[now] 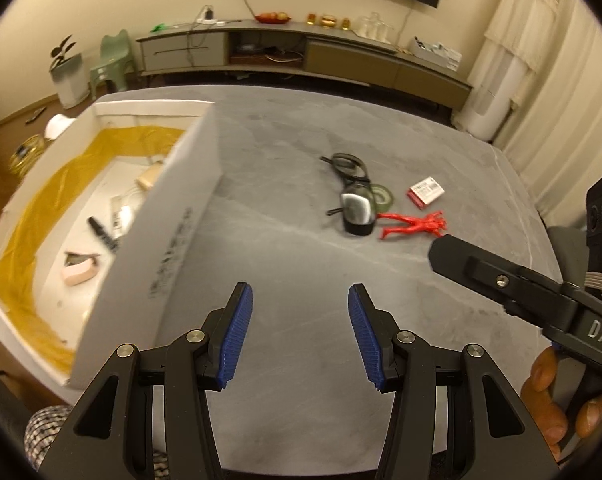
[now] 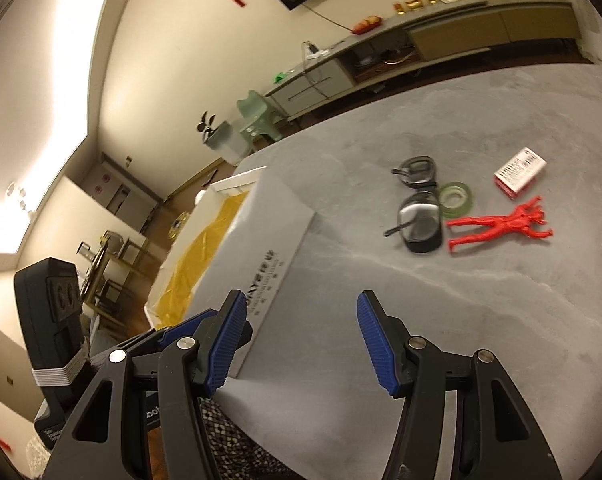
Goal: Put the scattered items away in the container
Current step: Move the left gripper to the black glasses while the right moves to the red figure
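Both hand-held grippers open and empty over the counter (image 1: pixel 285 264).
The left hand-held gripper (image 1: pixel 300 330) and right hand-held gripper (image 2: pixel 301 344) have wide jaws, touching nothing.

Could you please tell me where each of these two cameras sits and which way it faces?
Left wrist: sits on the open left gripper, facing across the grey stone table; white cardboard box at left, right gripper's black side and the person's fingers at right.
Right wrist: on the open right gripper, tilted, facing the same table; left gripper beside it.
Both share the red plastic figure, black goggles and box.
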`<move>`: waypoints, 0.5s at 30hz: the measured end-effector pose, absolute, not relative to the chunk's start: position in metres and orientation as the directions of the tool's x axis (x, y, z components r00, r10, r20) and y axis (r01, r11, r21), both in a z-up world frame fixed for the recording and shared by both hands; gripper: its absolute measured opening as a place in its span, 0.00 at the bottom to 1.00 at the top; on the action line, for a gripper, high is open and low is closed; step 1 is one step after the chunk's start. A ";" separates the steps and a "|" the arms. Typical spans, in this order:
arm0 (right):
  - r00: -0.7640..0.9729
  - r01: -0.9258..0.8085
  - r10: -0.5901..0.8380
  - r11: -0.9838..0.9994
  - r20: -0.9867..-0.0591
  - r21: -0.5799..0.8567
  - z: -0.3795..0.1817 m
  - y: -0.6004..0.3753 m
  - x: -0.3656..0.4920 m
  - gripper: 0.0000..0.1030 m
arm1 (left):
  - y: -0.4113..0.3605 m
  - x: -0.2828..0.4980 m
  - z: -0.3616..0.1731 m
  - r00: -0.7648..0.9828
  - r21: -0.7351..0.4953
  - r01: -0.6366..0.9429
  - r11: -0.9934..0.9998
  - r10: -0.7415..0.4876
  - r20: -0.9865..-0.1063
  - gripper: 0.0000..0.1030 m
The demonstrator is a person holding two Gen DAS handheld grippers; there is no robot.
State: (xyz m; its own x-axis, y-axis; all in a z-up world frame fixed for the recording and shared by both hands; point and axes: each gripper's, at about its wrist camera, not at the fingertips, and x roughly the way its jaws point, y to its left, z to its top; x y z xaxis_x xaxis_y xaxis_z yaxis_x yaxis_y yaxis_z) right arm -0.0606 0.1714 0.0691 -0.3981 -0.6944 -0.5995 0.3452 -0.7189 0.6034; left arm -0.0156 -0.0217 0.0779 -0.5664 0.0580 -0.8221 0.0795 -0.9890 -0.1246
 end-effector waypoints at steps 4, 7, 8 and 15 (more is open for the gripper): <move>-0.423 0.302 -0.665 -0.744 -0.615 0.596 0.061 0.185 -0.071 0.58 | -0.005 -0.035 0.064 -0.543 -0.125 0.054 -0.991 0.076 -0.836 0.51; -0.452 0.268 -0.623 -0.778 -0.639 0.568 0.055 0.194 -0.079 0.58 | 0.003 -0.052 0.053 -0.533 -0.130 0.037 -0.991 0.091 -0.841 0.51; -0.459 0.255 -0.609 -0.788 -0.647 0.561 0.052 0.197 -0.082 0.58 | 0.005 -0.058 0.050 -0.532 -0.132 0.031 -0.991 0.096 -0.842 0.51; -0.492 0.150 -0.518 -0.842 -0.700 0.519 0.025 0.220 -0.107 0.58 | 0.026 -0.114 0.038 -0.534 -0.155 -0.024 -0.988 0.143 -0.833 0.51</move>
State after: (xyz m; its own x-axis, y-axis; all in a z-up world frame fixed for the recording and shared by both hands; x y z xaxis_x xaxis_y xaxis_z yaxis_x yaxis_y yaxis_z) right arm -0.1065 0.2201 0.0248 -0.4918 -0.5185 -0.6995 0.1499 -0.8418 0.5185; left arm -0.1140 0.0263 0.0375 -0.5339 0.1433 -0.8333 -0.0239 -0.9877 -0.1545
